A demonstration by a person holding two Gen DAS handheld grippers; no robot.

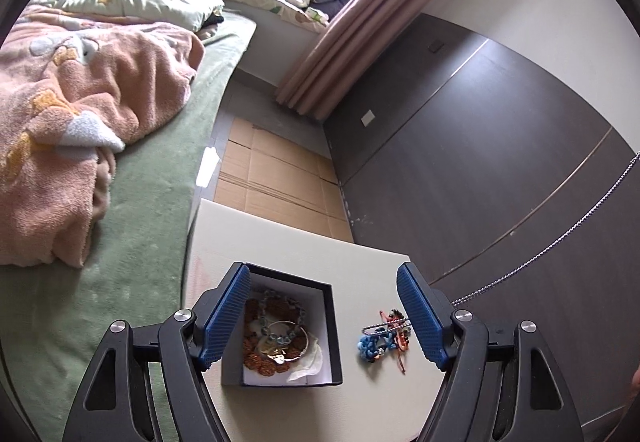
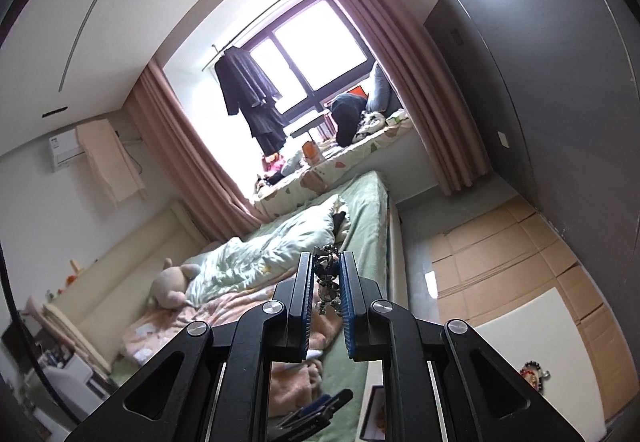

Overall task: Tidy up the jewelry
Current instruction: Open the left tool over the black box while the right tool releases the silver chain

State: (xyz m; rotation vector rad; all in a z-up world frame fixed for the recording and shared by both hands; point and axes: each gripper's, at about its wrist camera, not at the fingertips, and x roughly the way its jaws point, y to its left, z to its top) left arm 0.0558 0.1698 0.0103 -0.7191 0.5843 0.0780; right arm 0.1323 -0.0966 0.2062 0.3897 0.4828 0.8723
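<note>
A black box (image 1: 335, 338) with a white lining stands on a white board (image 1: 280, 254); inside lie brown bead bracelets (image 1: 280, 308), a blue bead bracelet and a silver bangle (image 1: 304, 346). Right of the box lie a blue knotted piece (image 1: 372, 346), a red cord piece and a silver clip. My left gripper (image 1: 322, 298) is open above the box and the loose pieces. My right gripper (image 2: 326, 274) is shut on a silver chain piece (image 2: 326, 282), held high in the air. That chain (image 1: 560, 238) hangs at the right of the left wrist view.
A bed with a green sheet (image 1: 152, 201) and a pink blanket (image 1: 60, 121) lies left of the board. Flattened cardboard (image 1: 272, 169) covers the floor beyond. A dark wardrobe (image 1: 500, 145) stands at the right. Another beaded piece (image 2: 532, 378) lies on the board.
</note>
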